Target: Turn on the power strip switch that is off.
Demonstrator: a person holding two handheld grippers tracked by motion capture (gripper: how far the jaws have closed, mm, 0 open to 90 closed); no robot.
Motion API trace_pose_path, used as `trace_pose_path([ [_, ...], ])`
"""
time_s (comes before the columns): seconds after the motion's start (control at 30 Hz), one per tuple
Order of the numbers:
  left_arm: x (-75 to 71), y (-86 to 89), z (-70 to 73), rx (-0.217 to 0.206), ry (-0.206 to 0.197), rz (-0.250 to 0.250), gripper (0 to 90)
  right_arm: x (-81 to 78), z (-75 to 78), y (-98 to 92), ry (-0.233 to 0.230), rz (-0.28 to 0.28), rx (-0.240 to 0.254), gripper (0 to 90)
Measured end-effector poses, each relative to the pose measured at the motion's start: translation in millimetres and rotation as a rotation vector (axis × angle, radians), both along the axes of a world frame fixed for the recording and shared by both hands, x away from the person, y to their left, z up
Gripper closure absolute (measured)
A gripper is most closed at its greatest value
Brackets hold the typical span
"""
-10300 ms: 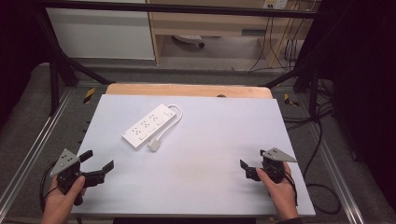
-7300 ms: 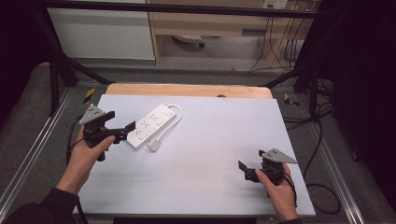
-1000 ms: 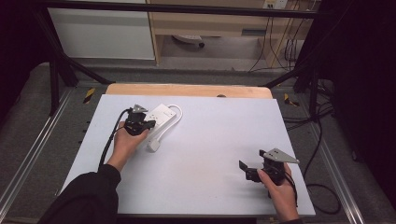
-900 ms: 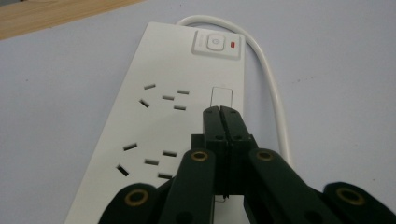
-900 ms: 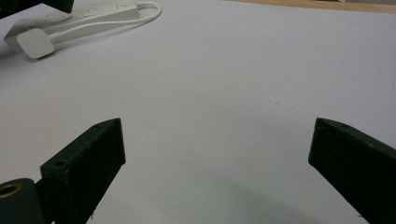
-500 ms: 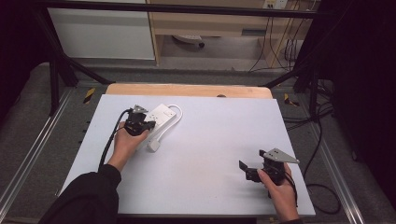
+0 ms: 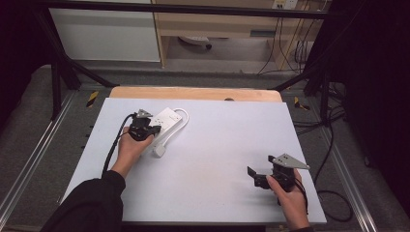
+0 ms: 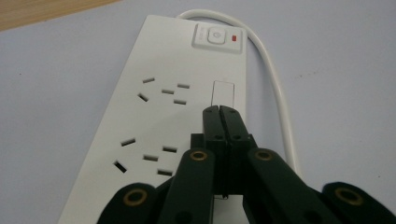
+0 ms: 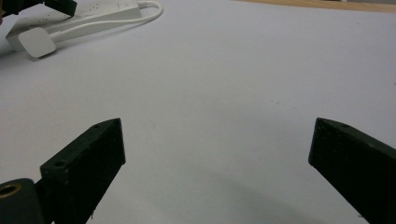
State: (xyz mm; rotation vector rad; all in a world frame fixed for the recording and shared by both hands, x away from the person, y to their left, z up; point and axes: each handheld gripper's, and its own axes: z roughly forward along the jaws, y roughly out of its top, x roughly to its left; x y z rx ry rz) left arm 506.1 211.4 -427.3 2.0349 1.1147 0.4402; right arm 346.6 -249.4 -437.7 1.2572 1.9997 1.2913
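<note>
A white power strip [image 7: 162, 121] [image 8: 159, 107] lies on the pale table, its cord [image 8: 275, 84] curling round to a white plug [image 7: 160, 150] [image 9: 36, 43]. It has a switch with a red light [image 8: 217, 37] at its far end. My left gripper [image 7: 145, 129] [image 8: 219, 109] is shut, jaws pressed together with nothing between them, tips just over the strip's top face near the sockets. My right gripper [image 7: 261, 178] [image 9: 217, 154] stands open over bare table at the front right, far from the strip.
The pale table top [image 7: 222, 145] has a wooden edge [image 7: 193, 93] at the back. Metal rails [image 7: 348, 169] run along both sides. Cables [image 7: 290, 48] and a cabinet stand beyond the table.
Since ten seconds ago my left gripper moved from the front left corner to the power strip and shut. In the last second nothing has visibly moved. The right gripper stayed put.
</note>
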Motion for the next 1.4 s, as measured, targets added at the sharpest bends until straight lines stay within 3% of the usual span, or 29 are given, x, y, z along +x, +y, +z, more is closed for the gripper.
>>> trace_pose_path([
  [0.83,2.1,-1.2,-2.0,0.004,0.009,-0.006,90.0,0.1,0.1,-0.1,-0.001,0.002,0.001,4.2],
  [1.2,-0.4,-3.6,-1.8,0.011,-0.003,-0.011,90.0,0.2,0.2,-0.3,-0.001,0.000,0.002,4.2],
  [1.4,-1.4,-2.9,1.1,-0.007,-0.024,-0.010,90.0,0.2,0.2,-0.6,0.000,-0.001,0.004,4.2],
])
